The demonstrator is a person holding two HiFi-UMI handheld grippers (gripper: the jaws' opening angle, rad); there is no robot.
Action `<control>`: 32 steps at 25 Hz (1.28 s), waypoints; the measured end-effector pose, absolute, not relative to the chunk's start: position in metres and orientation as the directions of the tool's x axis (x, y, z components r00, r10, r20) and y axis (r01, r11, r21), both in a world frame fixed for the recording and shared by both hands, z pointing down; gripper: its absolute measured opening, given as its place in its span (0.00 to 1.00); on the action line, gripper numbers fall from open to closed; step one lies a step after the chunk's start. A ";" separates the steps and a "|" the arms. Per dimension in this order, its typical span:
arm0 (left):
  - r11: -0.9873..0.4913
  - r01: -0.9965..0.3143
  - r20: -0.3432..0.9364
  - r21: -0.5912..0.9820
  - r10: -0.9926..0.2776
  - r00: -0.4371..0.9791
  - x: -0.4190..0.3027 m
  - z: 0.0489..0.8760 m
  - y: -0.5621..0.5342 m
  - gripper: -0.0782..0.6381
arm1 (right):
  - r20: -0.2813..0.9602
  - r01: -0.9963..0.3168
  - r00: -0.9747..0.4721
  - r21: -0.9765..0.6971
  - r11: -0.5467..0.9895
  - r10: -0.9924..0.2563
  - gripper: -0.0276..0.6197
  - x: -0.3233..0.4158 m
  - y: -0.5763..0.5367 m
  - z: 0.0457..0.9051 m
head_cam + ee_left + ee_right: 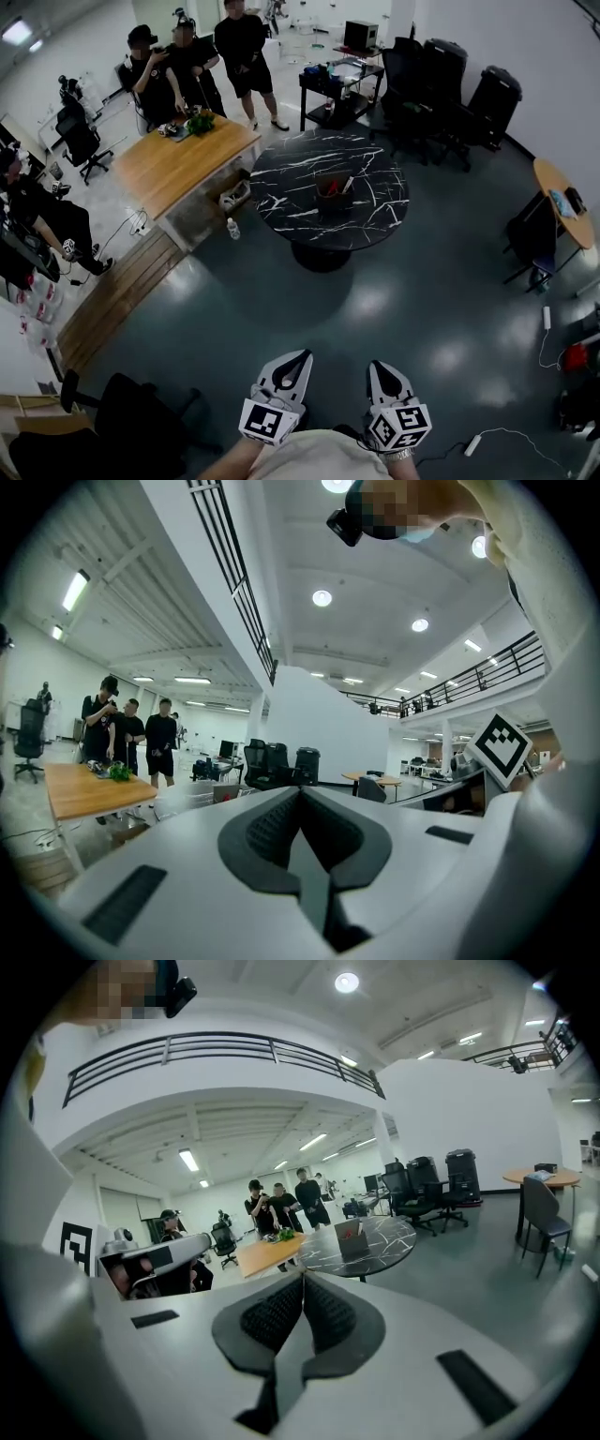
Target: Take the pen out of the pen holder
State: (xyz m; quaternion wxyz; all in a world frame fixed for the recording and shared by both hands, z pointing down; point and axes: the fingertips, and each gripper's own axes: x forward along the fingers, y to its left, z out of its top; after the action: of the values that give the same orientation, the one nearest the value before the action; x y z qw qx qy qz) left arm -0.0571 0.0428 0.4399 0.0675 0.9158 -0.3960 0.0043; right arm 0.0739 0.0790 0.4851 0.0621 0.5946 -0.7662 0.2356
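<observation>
A dark, box-shaped pen holder [332,194] stands in the middle of a round black marble table [281,187], far ahead of me. A light pen [348,185] leans out of it, with red items beside it. In the right gripper view the holder [352,1238] shows small on the same table [384,1237]. My left gripper [298,358] and right gripper [379,368] are held close to my body at the bottom of the head view, well short of the table. Both are shut with nothing between them; the jaws meet in the left gripper [300,794] and the right gripper [302,1281].
A wooden table [178,164] stands left of the marble one, with three people [192,61] behind it. Black office chairs [441,80] and a black cart [339,89] are at the back right. A bottle [232,228] stands on the floor. A small round table [561,199] is at the right.
</observation>
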 end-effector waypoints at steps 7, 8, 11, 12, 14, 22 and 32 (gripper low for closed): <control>-0.666 -0.734 0.025 0.129 -0.738 0.674 -0.091 0.429 -0.029 0.12 | 0.368 -0.942 -0.290 -0.273 0.196 -0.884 0.07 0.038 0.006 0.480; -0.666 -0.735 0.053 0.127 -0.736 0.675 -0.094 0.435 -0.035 0.12 | 0.366 -0.942 -0.291 -0.270 0.198 -0.884 0.07 0.036 -0.004 0.480; -0.662 -0.740 0.077 0.119 -0.737 0.672 -0.101 0.443 -0.062 0.12 | 0.361 -0.943 -0.289 -0.268 0.198 -0.887 0.07 0.031 -0.033 0.479; -0.661 -0.741 0.075 0.118 -0.738 0.671 -0.102 0.443 -0.071 0.12 | 0.364 -0.943 -0.289 -0.267 0.198 -0.886 0.07 0.031 -0.042 0.481; -0.656 -0.744 0.068 0.127 -0.743 0.666 -0.102 0.443 -0.088 0.12 | 0.377 -0.943 -0.291 -0.269 0.197 -0.879 0.07 0.032 -0.059 0.485; -0.590 -0.796 0.102 0.140 -0.791 0.604 -0.089 0.459 -0.186 0.12 | 0.387 -0.922 -0.349 -0.305 0.239 -0.853 0.07 0.052 -0.178 0.508; -0.550 -0.830 0.137 0.090 -0.819 0.558 -0.021 0.470 -0.342 0.12 | 0.397 -0.899 -0.427 -0.282 0.335 -0.812 0.07 0.119 -0.345 0.516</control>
State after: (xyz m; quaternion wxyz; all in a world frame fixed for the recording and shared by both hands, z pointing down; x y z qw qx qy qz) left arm -0.0213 -0.3424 0.4696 0.0723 0.8796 -0.4686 0.0392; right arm 0.1186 -0.3450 0.5157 0.0927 0.5272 -0.8116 0.2341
